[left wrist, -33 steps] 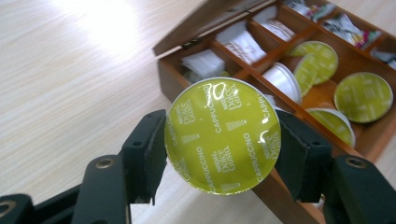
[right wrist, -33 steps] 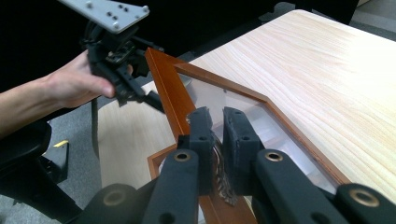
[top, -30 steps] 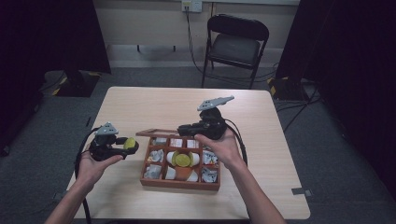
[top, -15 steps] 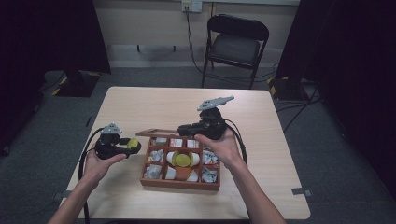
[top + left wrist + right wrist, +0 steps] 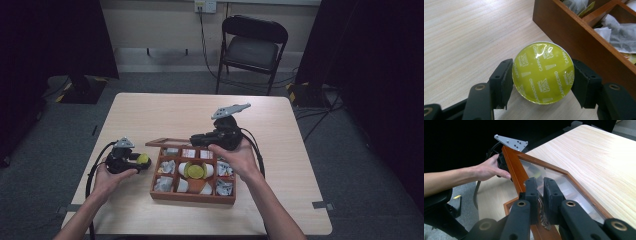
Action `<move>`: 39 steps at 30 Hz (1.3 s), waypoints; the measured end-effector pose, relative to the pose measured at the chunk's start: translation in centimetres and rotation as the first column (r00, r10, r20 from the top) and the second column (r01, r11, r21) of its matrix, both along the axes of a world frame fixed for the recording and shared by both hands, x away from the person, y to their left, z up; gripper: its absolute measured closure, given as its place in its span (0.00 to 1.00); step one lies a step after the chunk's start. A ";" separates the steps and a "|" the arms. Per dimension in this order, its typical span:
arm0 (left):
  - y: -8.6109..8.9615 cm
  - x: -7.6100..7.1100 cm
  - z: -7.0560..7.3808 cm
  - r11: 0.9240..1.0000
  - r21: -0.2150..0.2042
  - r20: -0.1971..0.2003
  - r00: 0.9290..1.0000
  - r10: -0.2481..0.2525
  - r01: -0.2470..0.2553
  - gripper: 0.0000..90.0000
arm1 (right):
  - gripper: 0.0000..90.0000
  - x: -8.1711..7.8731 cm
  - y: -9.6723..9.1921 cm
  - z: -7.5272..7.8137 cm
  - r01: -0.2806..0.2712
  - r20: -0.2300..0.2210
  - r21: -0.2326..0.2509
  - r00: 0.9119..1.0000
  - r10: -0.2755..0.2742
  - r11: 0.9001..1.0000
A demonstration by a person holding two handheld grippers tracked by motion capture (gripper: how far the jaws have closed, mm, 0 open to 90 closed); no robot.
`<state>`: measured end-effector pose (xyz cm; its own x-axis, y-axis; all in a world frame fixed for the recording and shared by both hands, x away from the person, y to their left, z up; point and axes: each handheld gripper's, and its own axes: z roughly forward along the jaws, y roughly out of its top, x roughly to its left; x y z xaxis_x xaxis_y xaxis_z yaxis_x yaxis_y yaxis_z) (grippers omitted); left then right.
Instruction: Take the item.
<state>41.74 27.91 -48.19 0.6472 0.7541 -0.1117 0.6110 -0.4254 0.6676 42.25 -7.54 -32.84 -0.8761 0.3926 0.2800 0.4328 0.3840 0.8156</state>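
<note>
Mid-removal, by the look of it: left gripper (image 5: 131, 161) clenched on a yellow-green coffee pod (image 5: 543, 72), low over the surface (image 5: 150, 115) just left of the wooden box (image 5: 192, 196). Right gripper (image 5: 539, 185) pinching the box's glass lid (image 5: 512, 165), held open at the far side. Next, probably: lowering the pod gently, then releasing. Left gripper view reads the pod's lettering; high view gives the compartments.

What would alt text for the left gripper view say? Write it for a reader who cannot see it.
The left gripper clamps a round yellow-green coffee capsule, printed "Cappuccino", between its two black jaws above the pale wooden table. The brown wooden box stands at upper right, with tea bags in its compartments.
</note>
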 end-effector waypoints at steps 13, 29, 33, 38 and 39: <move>-0.1 0.1 -0.5 0.999 -0.022 -0.003 0.999 0.043 -0.043 0.37 | 0.92 0.0 0.0 0.0 0.001 0.001 0.000 1.000 -0.001 1.000; 1.2 -1.1 0.5 0.998 -0.045 0.022 0.999 0.037 -0.036 0.18 | 0.92 0.2 0.0 0.1 0.001 -0.005 0.000 1.000 -0.001 1.000; 2.1 -2.1 0.8 0.998 -0.031 0.058 0.997 0.052 -0.051 0.18 | 0.92 0.2 0.0 0.1 0.001 -0.004 -0.001 1.000 -0.001 1.000; 3.5 -3.4 0.8 0.996 -0.004 0.021 0.996 0.084 -0.084 0.18 | 0.92 0.0 0.1 0.1 0.004 -0.001 -0.006 1.000 -0.004 1.000; 3.5 -3.4 0.8 0.996 -0.004 0.021 0.996 0.084 -0.084 0.18 | 0.92 0.0 0.1 0.1 0.004 -0.001 -0.006 1.000 -0.004 1.000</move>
<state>38.31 31.38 -47.38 0.5838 0.8056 -0.1007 0.6301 -0.3713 0.6820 42.21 -7.48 -32.77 -0.8744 0.3973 0.2785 0.4348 0.3869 0.8132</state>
